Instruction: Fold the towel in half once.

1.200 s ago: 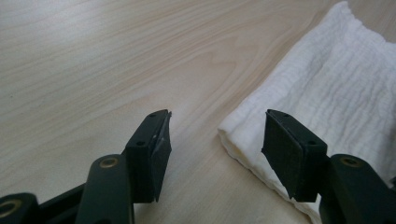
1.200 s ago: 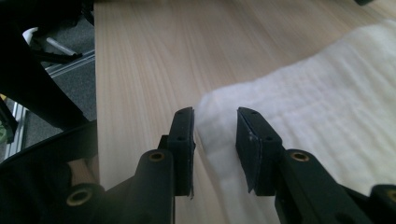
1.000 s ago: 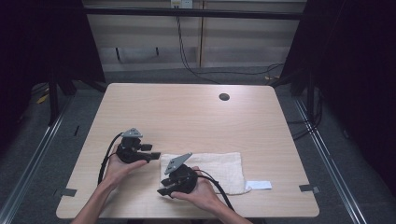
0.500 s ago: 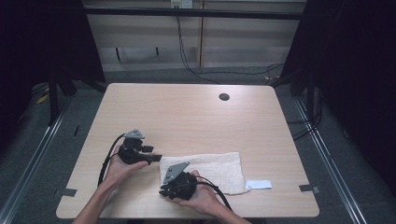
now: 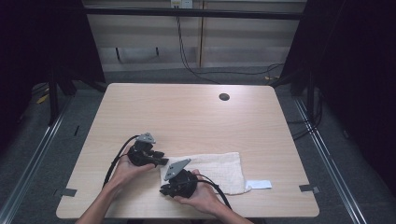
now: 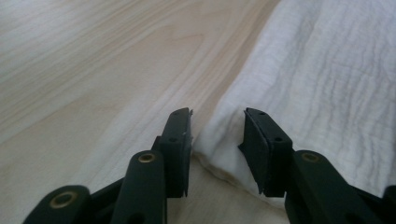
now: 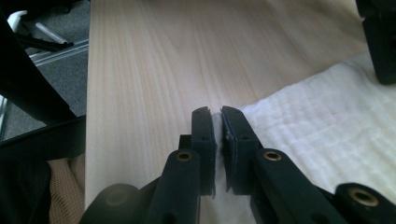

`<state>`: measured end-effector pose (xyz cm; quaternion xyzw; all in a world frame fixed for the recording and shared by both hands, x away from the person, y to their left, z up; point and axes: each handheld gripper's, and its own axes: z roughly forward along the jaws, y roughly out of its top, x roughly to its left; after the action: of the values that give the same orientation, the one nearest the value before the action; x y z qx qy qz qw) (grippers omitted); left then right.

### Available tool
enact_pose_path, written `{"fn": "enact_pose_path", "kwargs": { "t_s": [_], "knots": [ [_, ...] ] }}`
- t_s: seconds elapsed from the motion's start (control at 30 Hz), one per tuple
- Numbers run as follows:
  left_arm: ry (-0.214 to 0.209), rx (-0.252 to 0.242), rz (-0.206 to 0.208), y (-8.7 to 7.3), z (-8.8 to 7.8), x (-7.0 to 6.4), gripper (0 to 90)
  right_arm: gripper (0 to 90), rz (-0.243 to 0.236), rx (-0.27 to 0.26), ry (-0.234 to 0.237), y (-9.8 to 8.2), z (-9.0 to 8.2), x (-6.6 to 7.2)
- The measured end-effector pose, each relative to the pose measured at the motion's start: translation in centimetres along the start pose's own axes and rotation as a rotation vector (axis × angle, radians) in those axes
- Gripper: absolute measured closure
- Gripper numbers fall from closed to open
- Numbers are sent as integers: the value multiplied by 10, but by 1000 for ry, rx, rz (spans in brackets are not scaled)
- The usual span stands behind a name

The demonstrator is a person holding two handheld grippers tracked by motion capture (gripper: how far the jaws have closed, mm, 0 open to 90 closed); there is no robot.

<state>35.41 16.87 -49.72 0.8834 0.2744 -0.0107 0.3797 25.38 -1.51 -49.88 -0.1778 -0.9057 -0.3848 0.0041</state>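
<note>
Cloth (image 5: pixel 210 167) flat on counter (image 5: pixel 196 116), near edge. My right gripper (image 7: pixel 218 122) pinches its corner. My left gripper (image 6: pixel 217 135), fingers just closing, straddles other corner; seat deeper before lifting.

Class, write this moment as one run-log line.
left tongs: closing around towel corner | right tongs: shut on towel edge | table
</note>
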Motion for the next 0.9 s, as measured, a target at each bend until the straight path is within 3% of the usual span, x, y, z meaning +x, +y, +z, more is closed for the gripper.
{"fn": "enact_pose_path", "kwargs": {
  "t_s": [0.07,0.1,0.23,0.33,0.53,0.7,0.9],
  "knots": [
    [-13,0,21,0,2,-5,629,842,2,-1,-1,0,0,0],
    [2,3,24,-1,2,-9,661,842,5,-5,0,0,0,0],
    [-12,17,40,-2,1,-9,761,846,7,-3,-6,0,0,1],
    [-51,3,10,-4,1,-6,847,856,22,-2,-13,0,0,2],
    [-79,0,-23,-4,-1,-3,853,864,28,-18,10,-1,-1,-2],
    [-90,-35,-54,-2,-8,-1,853,866,62,-33,31,1,-5,-3],
    [-98,-48,-51,3,-13,1,852,865,73,-55,26,2,-11,-5]
  ]
}}
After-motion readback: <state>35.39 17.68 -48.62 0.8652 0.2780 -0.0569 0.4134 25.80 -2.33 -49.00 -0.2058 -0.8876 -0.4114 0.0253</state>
